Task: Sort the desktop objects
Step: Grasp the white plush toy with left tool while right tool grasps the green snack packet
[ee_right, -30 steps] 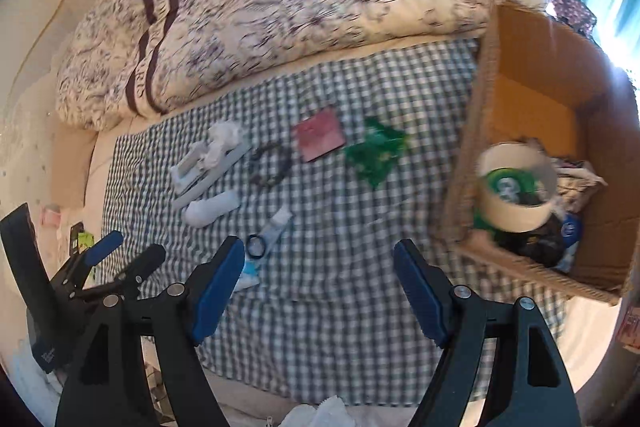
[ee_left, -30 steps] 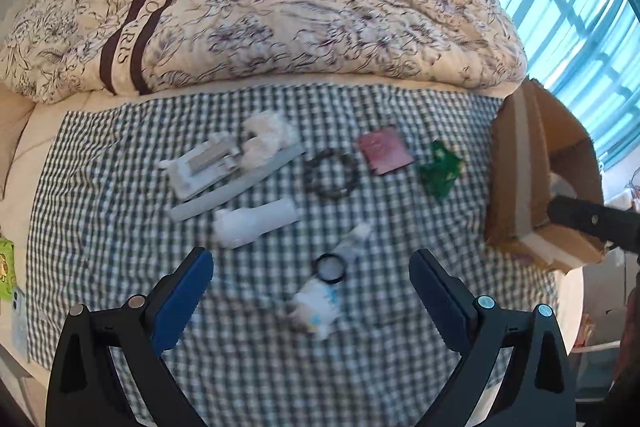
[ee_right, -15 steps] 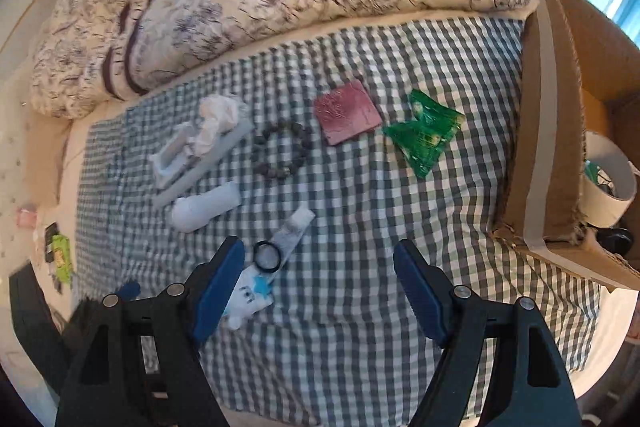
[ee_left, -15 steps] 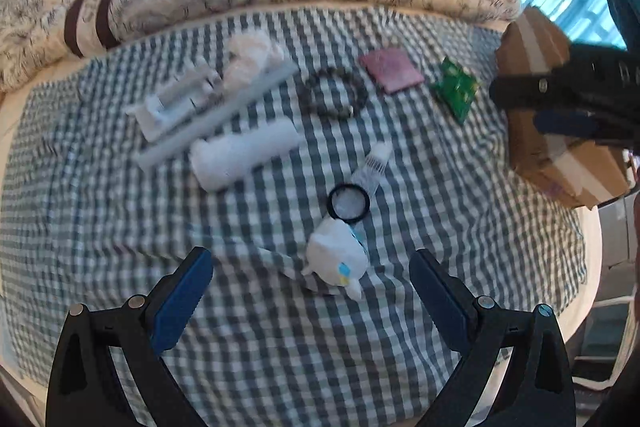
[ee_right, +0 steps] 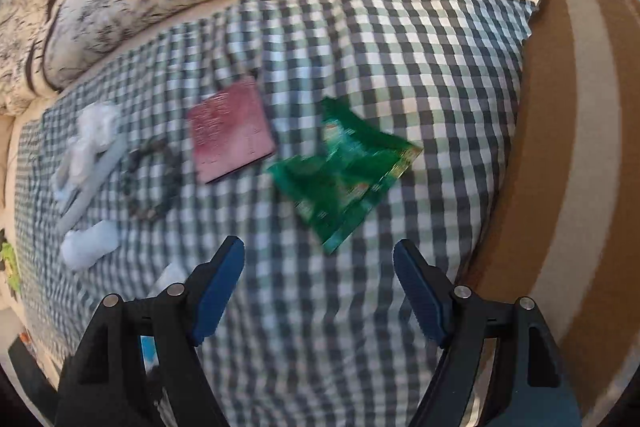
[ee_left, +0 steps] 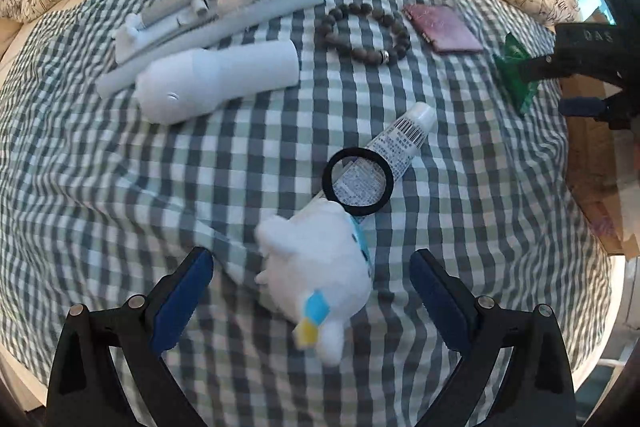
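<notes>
Left hand-held gripper [ee_left: 311,281] was wide open, empty, with the white plush [ee_left: 320,275] lying between its fingers on the checked cloth [ee_left: 120,187]. Just past the plush, a black hair tie [ee_left: 357,183] lay on top of a tube [ee_left: 400,143]. Farther out: white bottle [ee_left: 216,79], bead bracelet [ee_left: 362,33], pink card case [ee_left: 442,29]. Right hand-held gripper [ee_right: 319,281] was also wide open and empty, hovering near the green packet [ee_right: 344,171], not touching it. Pink case sat just left of the packet, cardboard box [ee_right: 568,147] at the cloth's right edge. Right view was motion-blurred.
</notes>
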